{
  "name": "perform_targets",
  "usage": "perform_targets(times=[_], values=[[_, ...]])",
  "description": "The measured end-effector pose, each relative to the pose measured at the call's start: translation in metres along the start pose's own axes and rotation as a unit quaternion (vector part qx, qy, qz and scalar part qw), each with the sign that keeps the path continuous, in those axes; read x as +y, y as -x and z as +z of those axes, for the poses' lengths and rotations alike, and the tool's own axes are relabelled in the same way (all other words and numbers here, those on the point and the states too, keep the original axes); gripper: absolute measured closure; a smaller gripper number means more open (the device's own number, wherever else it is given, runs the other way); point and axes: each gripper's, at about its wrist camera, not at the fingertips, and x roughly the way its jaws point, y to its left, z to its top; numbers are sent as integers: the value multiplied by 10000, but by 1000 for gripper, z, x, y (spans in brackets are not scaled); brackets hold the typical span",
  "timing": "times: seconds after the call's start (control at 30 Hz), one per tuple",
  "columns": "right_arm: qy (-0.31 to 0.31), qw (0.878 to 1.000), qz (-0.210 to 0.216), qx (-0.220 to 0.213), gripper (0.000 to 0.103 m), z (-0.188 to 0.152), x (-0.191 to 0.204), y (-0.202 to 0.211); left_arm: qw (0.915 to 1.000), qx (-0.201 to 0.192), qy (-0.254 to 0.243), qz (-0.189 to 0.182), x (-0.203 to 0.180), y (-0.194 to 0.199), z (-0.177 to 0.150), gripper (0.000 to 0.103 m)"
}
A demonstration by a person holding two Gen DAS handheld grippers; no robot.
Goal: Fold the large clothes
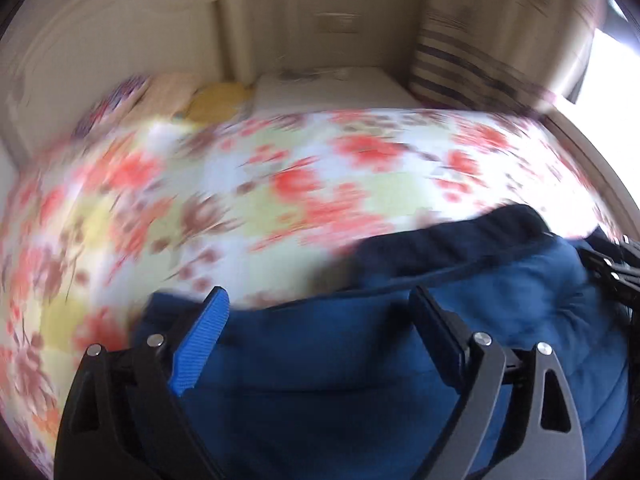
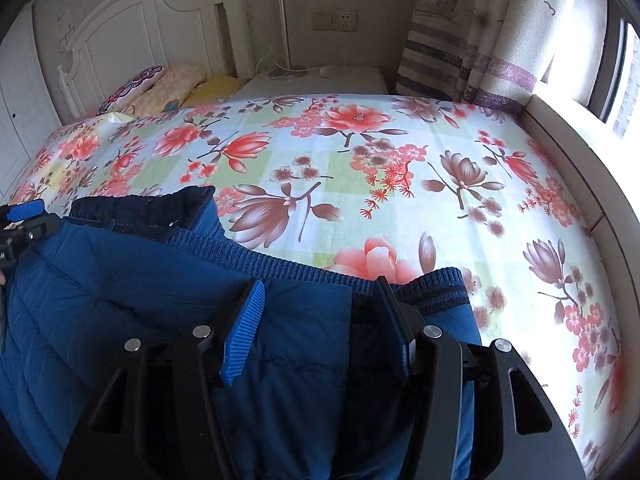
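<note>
a quilted blue jacket (image 2: 132, 304) with a ribbed navy collar lies on a red-and-brown floral bedsheet (image 2: 360, 168).

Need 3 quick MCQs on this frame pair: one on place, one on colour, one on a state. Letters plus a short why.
1. Where does the jacket lie?
A. On the floral bed sheet
B. On the nightstand
C. On the windowsill

2. What colour is the jacket?
A. Red
B. Blue
C. Grey

3. How does the left gripper stand?
A. Shut on a pillow
B. Shut, holding nothing
C. Open, fingers spread over the jacket

Key: 1 A, the sheet shows all round the jacket; 2 B, quilted blue cloth with a darker collar; 3 C, a wide gap shows between its fingers.
</note>
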Motion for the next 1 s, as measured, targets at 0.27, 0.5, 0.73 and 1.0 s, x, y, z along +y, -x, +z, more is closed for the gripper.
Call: perform_targets(times=[0.27, 0.5, 0.73, 1.0], values=[[10, 10000, -3, 23, 50, 1, 1, 0, 9990, 103, 433, -98, 35, -13, -16, 19], [746, 9940, -487, -633, 50, 17, 72, 53, 9981, 59, 578, -215, 42, -11, -19, 19], [2435, 9698, -77, 58, 43, -1, 195, -4, 9976, 5, 642, -259, 43, -9, -20, 19], [1088, 9931, -371, -251, 43, 10, 87, 33, 9971, 2, 701, -313, 47, -9, -20, 19]])
